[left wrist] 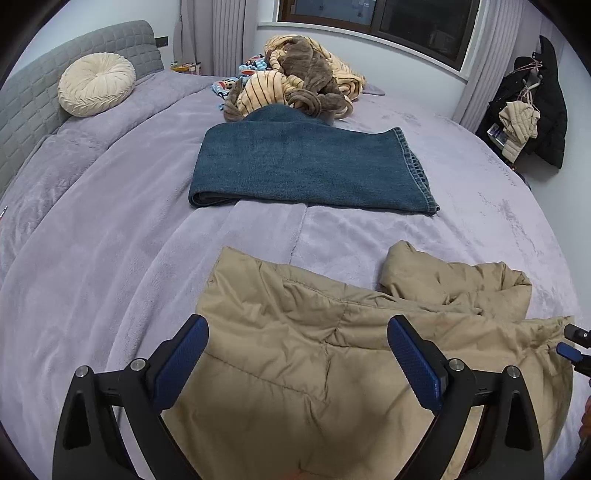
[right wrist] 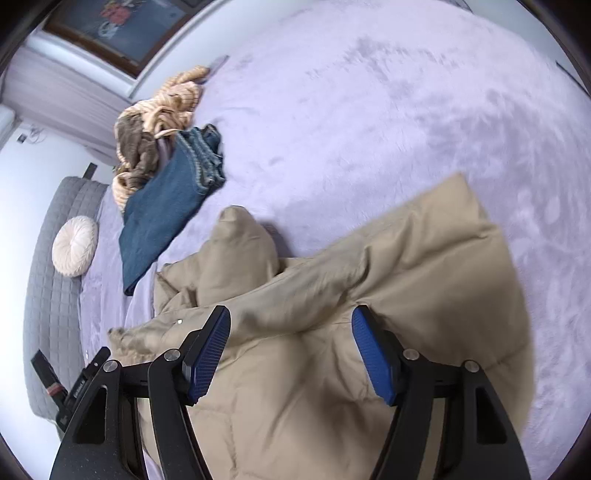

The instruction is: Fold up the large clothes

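My left gripper [left wrist: 297, 354] is spread wide, empty, above a tan jacket [left wrist: 317, 369] lying rumpled on the lilac bed [left wrist: 110, 258]. My right gripper [right wrist: 291, 347] is likewise spread wide, holding nothing, over the jacket's other side. Beyond the jacket lie folded jeans [left wrist: 306, 166], then a heap of striped blankets [left wrist: 295, 85] and a round cushion [left wrist: 96, 83].

Two wrist views over one bed, both hovering close above a tan jacket

The left wrist camera looks level across the bed [left wrist: 110, 229] toward the window [left wrist: 376, 22] at 12 o'clock, jacket [left wrist: 303, 350] close below. The right wrist camera is rolled sideways, headboard [right wrist: 51, 295] at 8 o'clock, jacket [right wrist: 332, 295] just beneath. Both share the jacket, the folded jeans [left wrist: 306, 166] and the round cushion [left wrist: 96, 83].
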